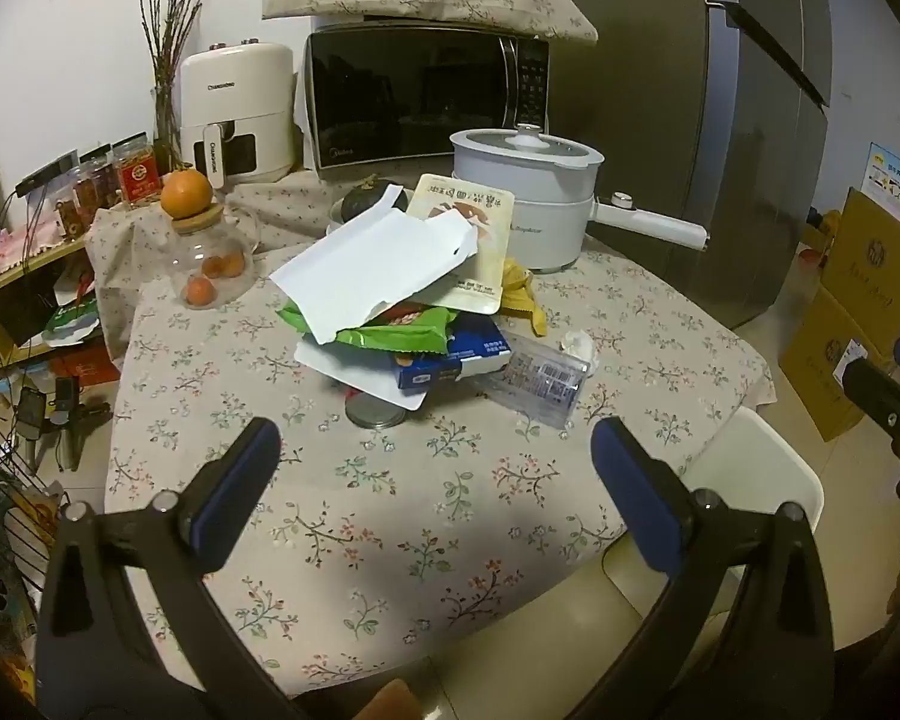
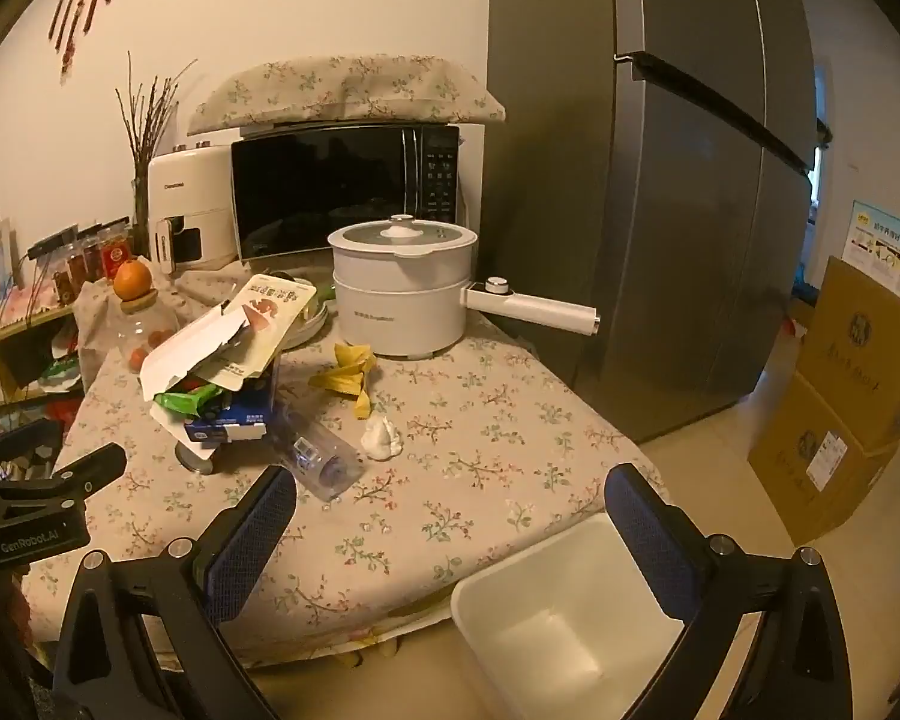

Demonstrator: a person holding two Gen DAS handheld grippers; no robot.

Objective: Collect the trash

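A trash pile lies mid-table on the floral cloth (image 1: 390,498): white torn cardboard (image 1: 372,273), a cream food pouch (image 1: 468,234), a green wrapper (image 1: 390,333), a blue box (image 1: 456,357). Beside it lie a clear plastic package (image 1: 540,378), a crumpled tissue (image 1: 579,343), a banana peel (image 1: 519,294) and a metal lid (image 1: 375,413). In the right wrist view the package (image 2: 321,459), tissue (image 2: 381,438) and peel (image 2: 351,375) lie ahead. My left gripper (image 1: 435,450) is open and empty before the pile. My right gripper (image 2: 450,501) is open and empty above a white bin (image 2: 570,618).
A white electric pot (image 1: 528,192) with a long handle stands behind the pile. A microwave (image 1: 420,96), an air fryer (image 1: 237,114) and a glass jar topped by an orange (image 1: 187,195) stand at the back. A grey fridge (image 2: 660,180) and cardboard boxes (image 2: 852,396) are on the right.
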